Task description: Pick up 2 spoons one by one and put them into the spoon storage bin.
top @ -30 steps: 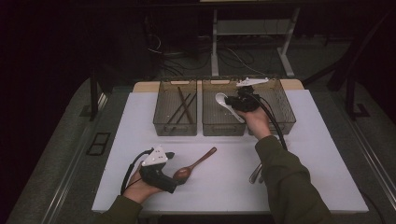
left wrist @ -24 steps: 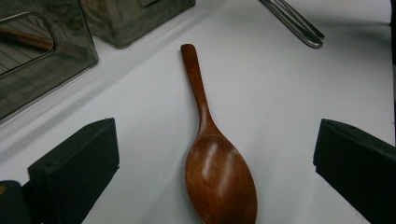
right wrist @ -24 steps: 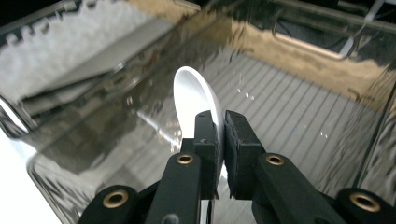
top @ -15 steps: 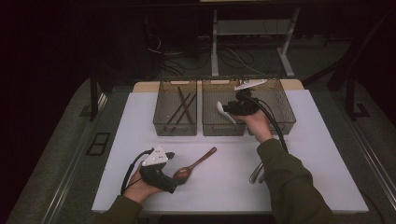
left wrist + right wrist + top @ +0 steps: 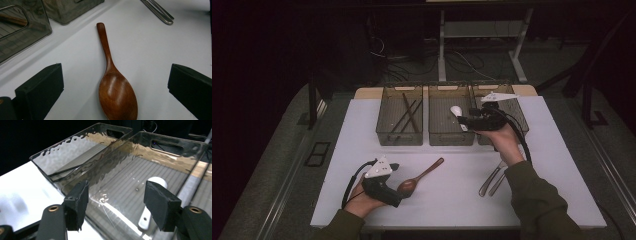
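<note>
— Where's the wooden spoon [image 5: 112, 82]?

— Flat on the white table, bowl up, right between the wide-apart jaws of the left gripper [image 5: 115, 72]. Neither pad touches it. The glossy brown bowl is nearest the claw and the slim handle runs straight away from it.

— And the white spoon [image 5: 456, 113]?

— It lies on the ribbed floor of the middle bin [image 5: 451, 141], below and just ahead of the right gripper [image 5: 117, 185]. The rounded bowl points away from the claw and the handle, with a small hole at its end, points back toward it. Those jaws have just been opening, with nothing gripped between them.
</note>
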`<state>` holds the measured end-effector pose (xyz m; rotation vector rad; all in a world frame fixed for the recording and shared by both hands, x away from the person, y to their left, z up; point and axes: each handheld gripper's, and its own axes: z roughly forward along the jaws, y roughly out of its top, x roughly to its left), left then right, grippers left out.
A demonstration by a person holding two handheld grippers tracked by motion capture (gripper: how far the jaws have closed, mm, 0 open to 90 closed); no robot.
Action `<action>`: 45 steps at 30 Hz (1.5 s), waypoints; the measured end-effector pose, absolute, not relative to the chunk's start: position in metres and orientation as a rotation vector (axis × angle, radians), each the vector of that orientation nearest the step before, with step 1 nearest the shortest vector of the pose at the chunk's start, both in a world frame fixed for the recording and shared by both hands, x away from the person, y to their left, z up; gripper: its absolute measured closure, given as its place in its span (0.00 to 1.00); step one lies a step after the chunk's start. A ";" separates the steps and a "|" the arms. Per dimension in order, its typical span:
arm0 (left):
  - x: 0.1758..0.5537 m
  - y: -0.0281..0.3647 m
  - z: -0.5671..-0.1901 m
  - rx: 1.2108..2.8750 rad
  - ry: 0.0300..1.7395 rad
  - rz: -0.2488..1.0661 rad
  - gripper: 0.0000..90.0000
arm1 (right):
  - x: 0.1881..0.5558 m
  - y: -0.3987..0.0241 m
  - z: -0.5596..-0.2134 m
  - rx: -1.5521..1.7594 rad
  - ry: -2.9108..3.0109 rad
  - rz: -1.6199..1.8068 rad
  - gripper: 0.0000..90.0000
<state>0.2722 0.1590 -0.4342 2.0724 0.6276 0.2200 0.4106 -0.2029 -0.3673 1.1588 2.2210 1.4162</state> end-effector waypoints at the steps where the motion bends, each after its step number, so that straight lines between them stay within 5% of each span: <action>1: 0.272 0.159 -0.434 2.073 0.626 0.219 0.00 | 0.408 -0.205 -0.367 1.161 2.222 1.418 0.38; 12: 0.272 0.159 -0.435 2.072 0.632 0.221 0.00 | 0.365 -0.238 -0.376 1.134 2.203 1.426 0.23; 45: 0.273 0.160 -0.430 2.071 0.645 0.243 0.00 | 0.272 -0.294 -0.434 1.069 2.304 1.417 0.19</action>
